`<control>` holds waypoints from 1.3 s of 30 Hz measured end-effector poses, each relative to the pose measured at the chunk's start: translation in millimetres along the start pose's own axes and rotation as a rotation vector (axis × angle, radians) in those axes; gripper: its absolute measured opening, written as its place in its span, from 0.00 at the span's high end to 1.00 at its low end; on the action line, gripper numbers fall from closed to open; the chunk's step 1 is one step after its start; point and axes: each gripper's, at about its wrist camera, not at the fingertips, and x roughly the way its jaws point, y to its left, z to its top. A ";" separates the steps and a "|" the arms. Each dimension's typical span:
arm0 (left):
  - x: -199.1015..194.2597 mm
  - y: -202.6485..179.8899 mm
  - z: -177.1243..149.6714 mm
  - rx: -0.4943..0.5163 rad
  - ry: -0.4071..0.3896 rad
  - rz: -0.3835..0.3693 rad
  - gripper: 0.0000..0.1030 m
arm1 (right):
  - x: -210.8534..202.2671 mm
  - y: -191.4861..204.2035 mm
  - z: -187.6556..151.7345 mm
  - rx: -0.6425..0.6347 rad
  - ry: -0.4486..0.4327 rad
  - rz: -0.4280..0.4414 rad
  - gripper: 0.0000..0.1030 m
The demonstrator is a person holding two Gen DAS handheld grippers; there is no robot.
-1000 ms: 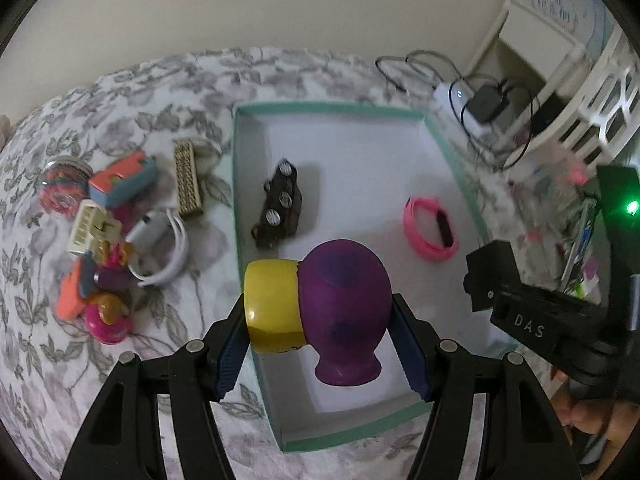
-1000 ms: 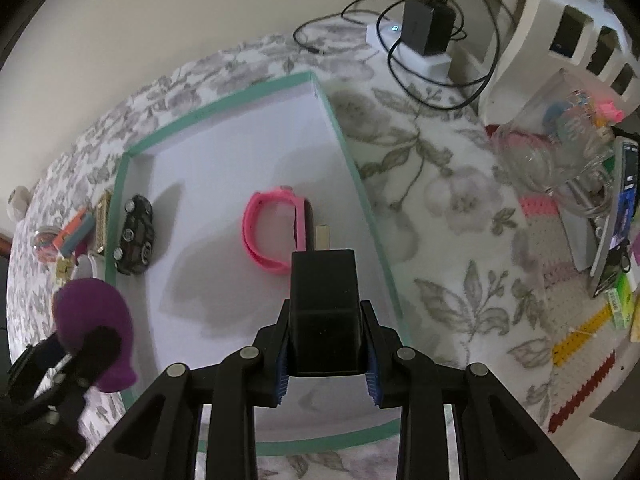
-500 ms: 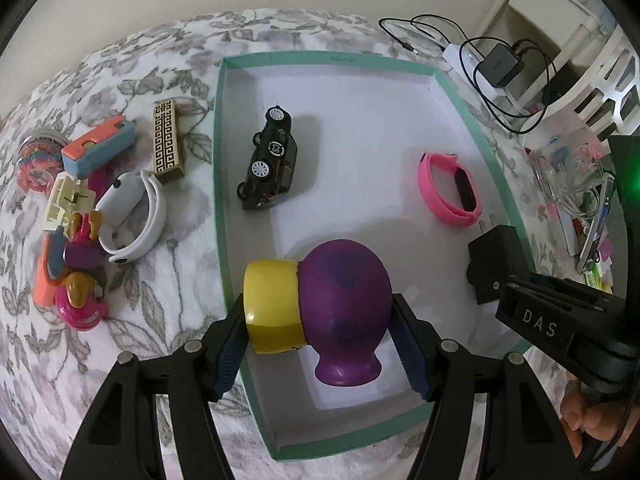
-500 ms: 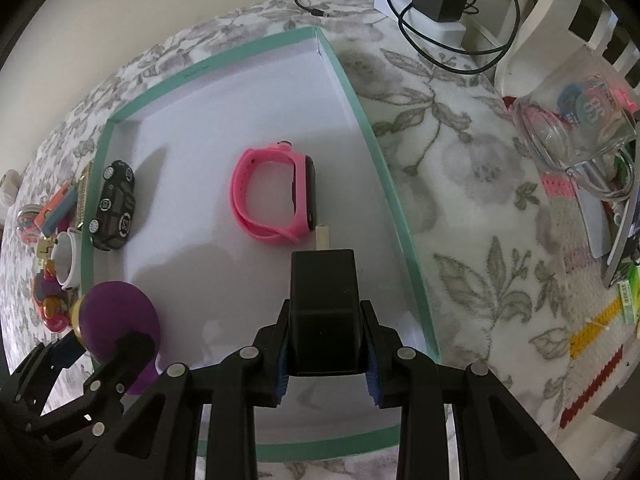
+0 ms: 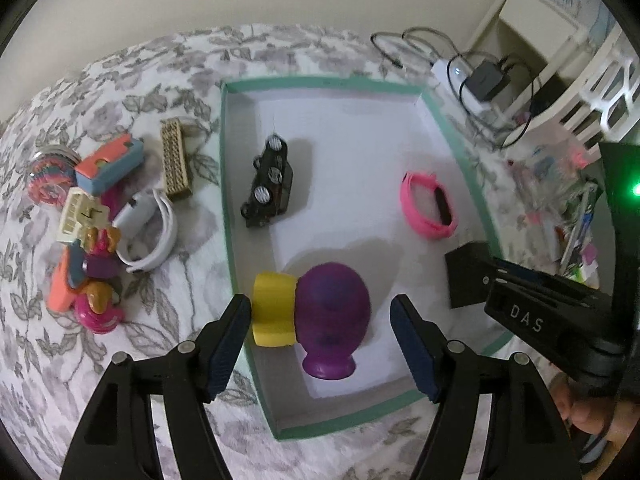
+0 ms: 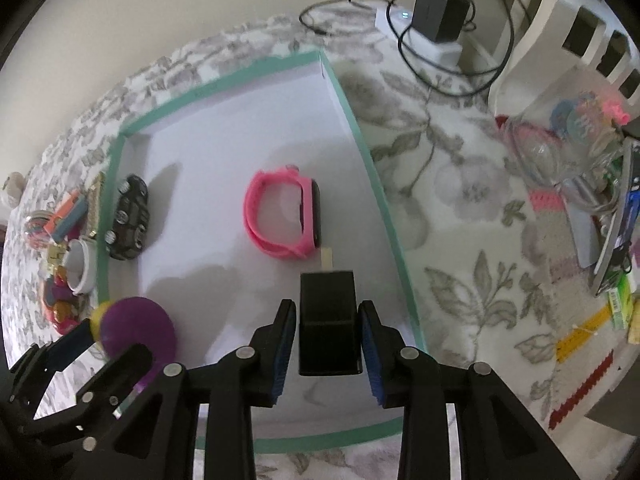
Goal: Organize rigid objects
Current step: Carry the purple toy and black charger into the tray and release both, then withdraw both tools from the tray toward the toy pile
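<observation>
A white tray with a teal rim (image 5: 228, 200) (image 6: 380, 200) lies on a floral cloth. In it are a black toy car (image 5: 270, 184) (image 6: 130, 216) and a pink wristband (image 5: 428, 210) (image 6: 280, 220). A purple and yellow toy (image 5: 324, 312) (image 6: 136, 328) lies at the tray's near left side, between the jaws of my left gripper (image 5: 320, 304). Those jaws are opening, and the pads stand off the toy. My right gripper (image 6: 327, 308) hangs over the tray's near right side. Its jaws are opening too, with a black plug charger (image 6: 328, 320) (image 5: 466, 276) loose between the pads.
Left of the tray is a heap of small items (image 5: 92, 220), a white band (image 5: 156, 236) and a gold patterned box (image 5: 175, 164). A power strip with cables (image 6: 436, 20) lies at the back right. Clutter (image 6: 580, 160) and white furniture (image 5: 592, 92) are on the right.
Both pairs of jaws have parted. The purple and yellow toy and the black charger, gripped before, now sit loose between the pads, lower in the tray.
</observation>
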 end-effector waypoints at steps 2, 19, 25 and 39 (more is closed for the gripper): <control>-11.1 2.8 3.3 -0.008 -0.027 -0.007 0.29 | -9.6 2.0 1.8 -0.006 -0.023 -0.002 0.66; -41.6 43.0 9.6 -0.129 -0.154 0.110 0.19 | -35.6 8.9 7.9 -0.026 -0.094 0.016 0.36; -43.5 56.2 9.0 -0.161 -0.184 0.166 0.03 | -38.6 10.9 8.0 -0.032 -0.116 0.026 0.19; -61.0 77.2 22.4 -0.209 -0.204 0.189 0.00 | -43.6 19.0 8.5 -0.053 -0.156 0.034 0.00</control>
